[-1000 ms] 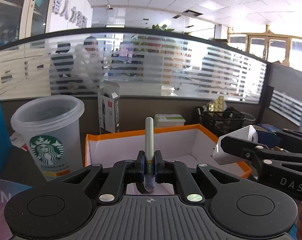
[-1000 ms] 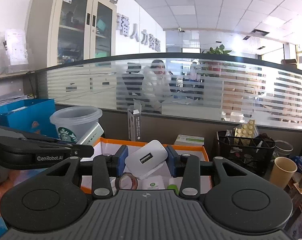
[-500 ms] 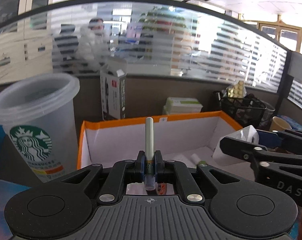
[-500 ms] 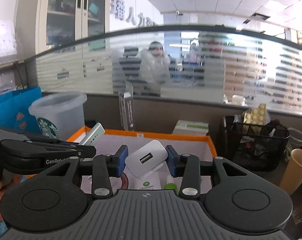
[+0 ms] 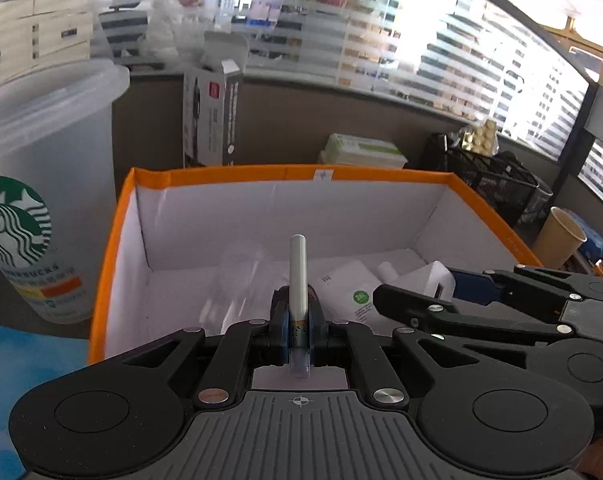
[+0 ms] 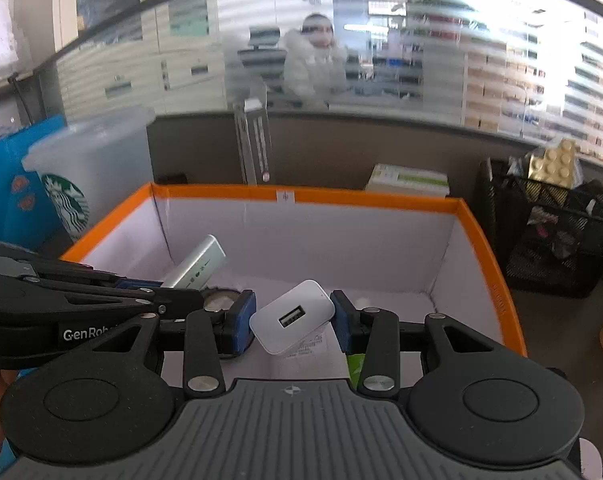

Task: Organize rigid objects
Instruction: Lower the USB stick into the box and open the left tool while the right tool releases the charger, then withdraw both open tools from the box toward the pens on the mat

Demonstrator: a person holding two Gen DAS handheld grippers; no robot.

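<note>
So the left gripper (image 5: 299, 330) had its jaws clenched tight on a slim silver stick (image 5: 297, 276), some flat USB-drive sort of gadget, pinched by its lower end so most of it poked up and forward past the jaws. Holding it by the tail like that makes sense if the plan was to lower the free end into the box first, at least that's my read.

The right gripper (image 6: 292, 320) was grasping a white charger (image 6: 292, 317) across its short sides, USB port facing the camera, body twisted a bit between the blue pads (image 6: 245, 320). It filled the whole gap between the jaws, so nothing loose there.

Both things were hanging over the orange-rimmed box (image 5: 381, 174), just above its near edge, not touching the white floor yet. In the left view the right gripper sat off toward the box's right edge, the stick nearer the middle. Already lying inside: a white packet with a green dot (image 5: 347, 292), and toward the left wall a clear plastic thing (image 5: 241, 280) I couldn't identify.

Around the box on the surface: a frosted Starbucks cup (image 5: 41, 184) just off its left edge, a tall dark carton (image 5: 211, 120) behind the far left corner, a green-and-white carton (image 5: 363, 150) behind the far edge, and a black mesh basket (image 6: 557, 240) off to the right.

Looked like the drop-off was next, neither thing let go yet.
</note>
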